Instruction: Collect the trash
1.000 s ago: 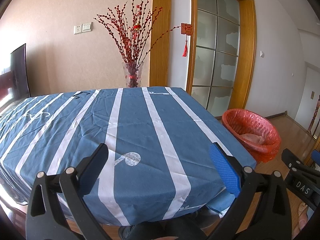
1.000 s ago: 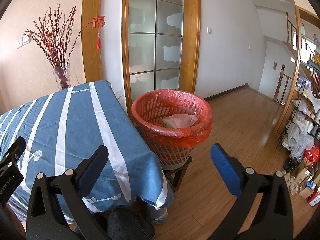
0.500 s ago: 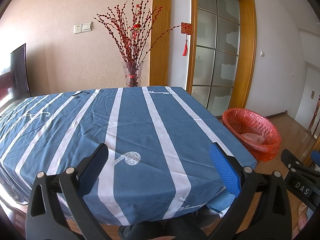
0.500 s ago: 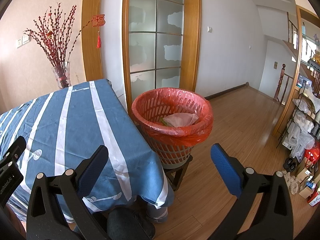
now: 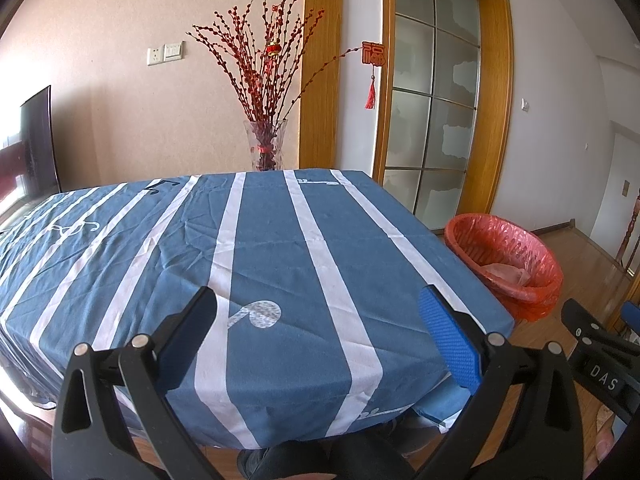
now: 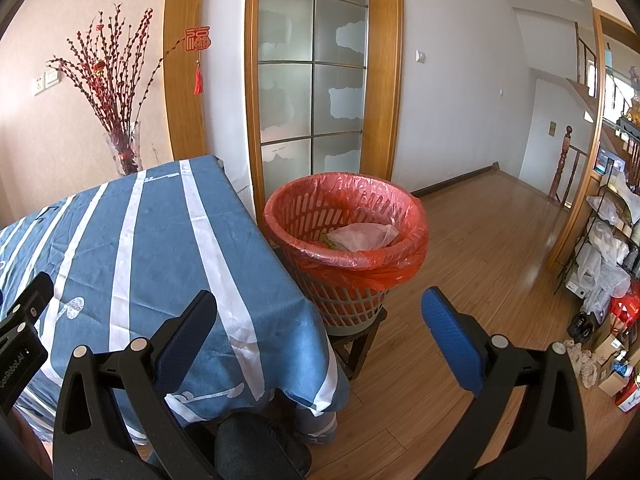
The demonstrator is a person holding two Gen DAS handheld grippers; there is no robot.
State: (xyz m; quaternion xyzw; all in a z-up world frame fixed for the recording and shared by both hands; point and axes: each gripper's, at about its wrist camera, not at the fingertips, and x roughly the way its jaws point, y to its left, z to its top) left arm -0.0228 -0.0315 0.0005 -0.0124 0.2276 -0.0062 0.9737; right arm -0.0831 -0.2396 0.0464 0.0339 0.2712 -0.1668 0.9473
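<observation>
A basket lined with a red plastic bag (image 6: 346,236) stands on a low wooden stool beside the table's right edge. It holds a crumpled pale bag and some green scraps (image 6: 362,237). It also shows in the left wrist view (image 5: 506,262). My left gripper (image 5: 316,326) is open and empty above the near edge of the blue striped tablecloth (image 5: 256,248). My right gripper (image 6: 318,322) is open and empty, held before the table's near right corner and short of the basket. I see no loose trash on the cloth.
A glass vase of red branches (image 5: 266,152) stands behind the table's far edge. A frosted glass door (image 6: 312,92) is behind the basket. Wooden floor (image 6: 480,248) stretches right to a shelf with bags and boxes (image 6: 608,264). A dark screen (image 5: 38,140) is at the far left.
Both views have shifted very slightly; the right wrist view has drifted a little toward the basket. Both grippers stay open and empty.
</observation>
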